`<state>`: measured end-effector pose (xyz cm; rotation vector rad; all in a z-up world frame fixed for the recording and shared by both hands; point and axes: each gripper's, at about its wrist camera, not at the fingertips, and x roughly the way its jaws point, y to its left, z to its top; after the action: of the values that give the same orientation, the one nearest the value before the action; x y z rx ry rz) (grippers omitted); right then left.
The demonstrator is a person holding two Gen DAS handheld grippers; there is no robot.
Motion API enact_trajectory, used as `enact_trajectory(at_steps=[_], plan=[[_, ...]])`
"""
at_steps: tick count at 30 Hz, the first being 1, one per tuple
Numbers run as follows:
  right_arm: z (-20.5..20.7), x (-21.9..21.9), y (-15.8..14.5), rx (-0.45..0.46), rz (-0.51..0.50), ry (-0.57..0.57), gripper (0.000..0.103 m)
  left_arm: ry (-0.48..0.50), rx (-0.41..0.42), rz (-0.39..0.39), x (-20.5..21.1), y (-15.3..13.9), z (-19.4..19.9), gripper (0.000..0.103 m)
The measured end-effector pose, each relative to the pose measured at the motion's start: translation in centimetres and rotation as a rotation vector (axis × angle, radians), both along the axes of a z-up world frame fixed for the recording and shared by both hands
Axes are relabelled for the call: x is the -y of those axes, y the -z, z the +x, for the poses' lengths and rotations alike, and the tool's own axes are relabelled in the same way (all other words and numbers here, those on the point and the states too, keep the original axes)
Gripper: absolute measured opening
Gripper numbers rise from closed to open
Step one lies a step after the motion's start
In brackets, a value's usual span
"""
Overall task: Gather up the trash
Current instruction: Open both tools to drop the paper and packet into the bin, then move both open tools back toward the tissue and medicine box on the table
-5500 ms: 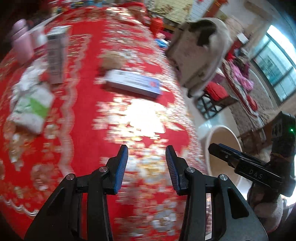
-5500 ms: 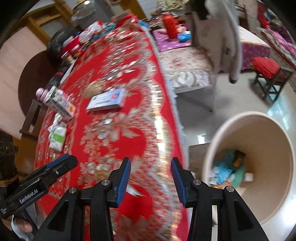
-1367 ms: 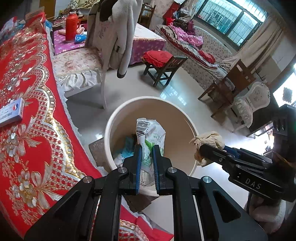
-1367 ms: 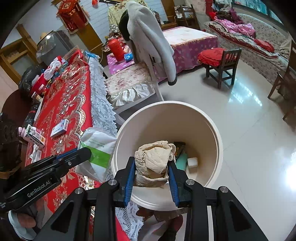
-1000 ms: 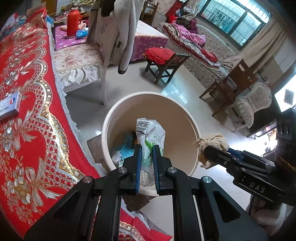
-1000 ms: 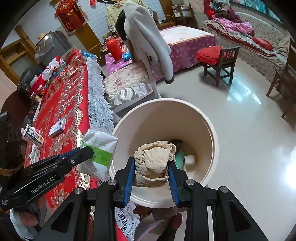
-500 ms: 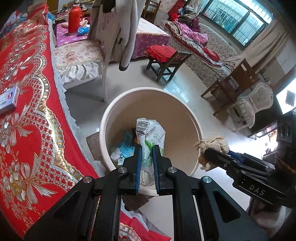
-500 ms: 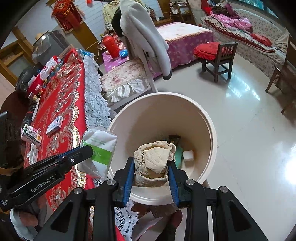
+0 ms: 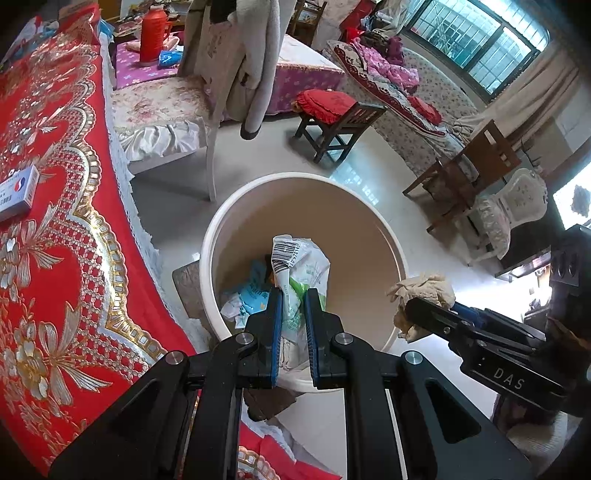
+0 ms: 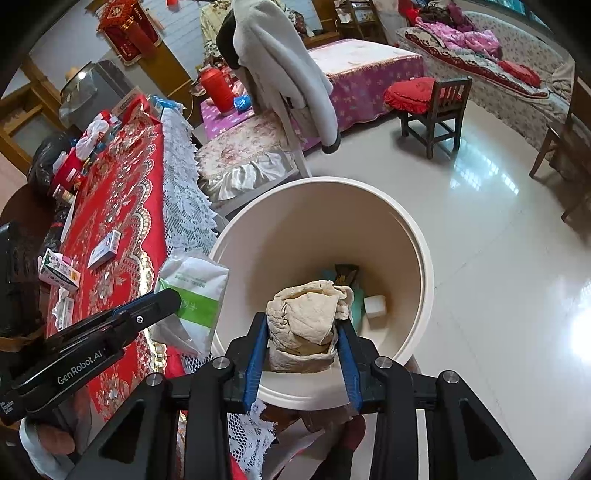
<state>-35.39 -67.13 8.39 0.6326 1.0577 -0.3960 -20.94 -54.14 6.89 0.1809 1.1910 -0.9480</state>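
Cream bin (image 10: 413, 229) sits below both loads. Right gripper (image 10: 301, 345) jaws opening around crumpled tan paper (image 10: 306, 321); left gripper (image 9: 293, 321) clamps green-white packet (image 9: 299, 269). Release each inside the rim, not over its near edge.

Busy room: the desk wears a red and gold cloth (image 9: 55, 258) with a white lace edge (image 10: 184, 199). A grey coat (image 10: 284, 62) hangs over a chair, a red thermos (image 9: 153, 35) stands behind it, and a small wooden stool (image 10: 432, 107) with a red cushion sits on the shiny floor (image 10: 498, 240).
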Motion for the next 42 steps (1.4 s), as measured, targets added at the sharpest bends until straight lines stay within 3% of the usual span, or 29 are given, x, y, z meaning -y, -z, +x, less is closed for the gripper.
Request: enact_trajectory(at_steps=[5, 12, 26, 42], plan=[[0.0, 0.3, -0.1, 0.004, 0.000, 0.021, 0.048, -0.018, -0.011, -0.009, -0.3, 0.1, 0.5, 0.012], [0.1, 0.6, 0.1, -0.002, 0.019, 0.040, 0.048, -0.029, -0.054, -0.020, -0.5, 0.3, 0.9, 0.033], [2.2, -1.1, -0.4, 0.006, 0.013, -0.013, 0.048, -0.082, 0.022, -0.012, -3.2, -1.1, 1.8, 0.033], [9.9, -8.0, -1.2, 0.036, 0.014, -0.199, 0.048, -0.277, 0.070, 0.003, -12.8, -2.4, 6.2, 0.033]])
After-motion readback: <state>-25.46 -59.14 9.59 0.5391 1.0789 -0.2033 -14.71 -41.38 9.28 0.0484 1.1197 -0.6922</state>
